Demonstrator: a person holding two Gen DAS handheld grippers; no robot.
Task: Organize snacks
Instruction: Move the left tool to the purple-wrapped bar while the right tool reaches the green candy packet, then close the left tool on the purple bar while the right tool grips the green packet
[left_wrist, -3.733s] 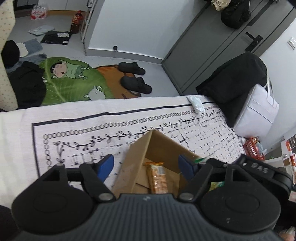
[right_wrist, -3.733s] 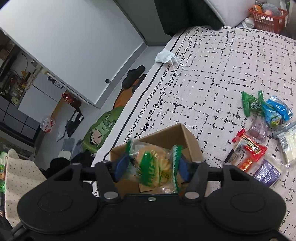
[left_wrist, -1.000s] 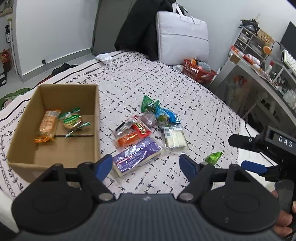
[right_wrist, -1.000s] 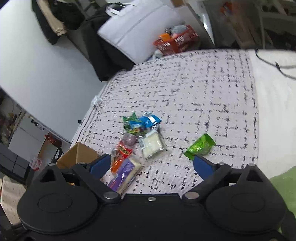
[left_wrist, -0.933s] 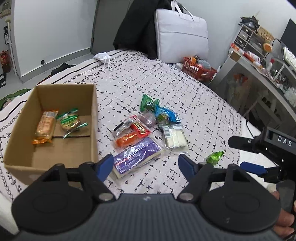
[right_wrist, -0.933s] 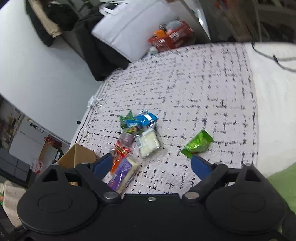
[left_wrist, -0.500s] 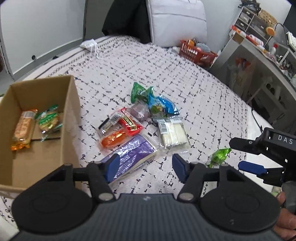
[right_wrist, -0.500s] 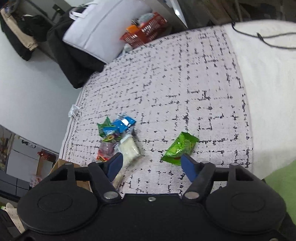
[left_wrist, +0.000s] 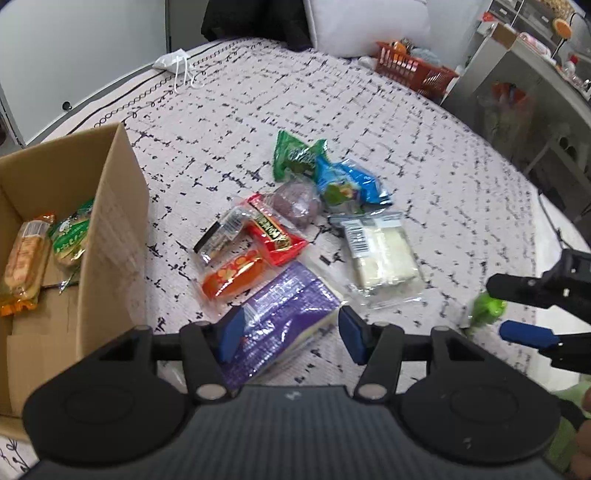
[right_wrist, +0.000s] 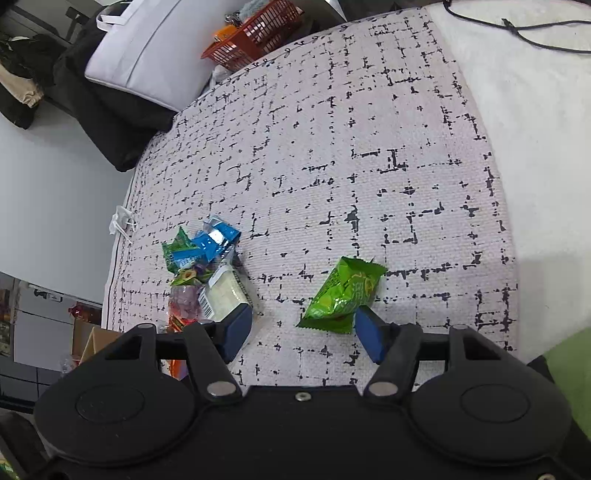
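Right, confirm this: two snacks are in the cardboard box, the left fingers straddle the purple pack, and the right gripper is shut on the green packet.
Wrong on the right gripper: the right wrist view shows it open, the green packet lying loose on the bed. Two snacks in the cardboard box and the left gripper straddling the purple pack are correct.

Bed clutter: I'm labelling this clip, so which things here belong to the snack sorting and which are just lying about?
Belongs to the job:
cardboard box
purple pack
light green packet
white wafer pack
red and orange packs
blue and dark green packets

Just lying about:
face mask
red basket
grey bag
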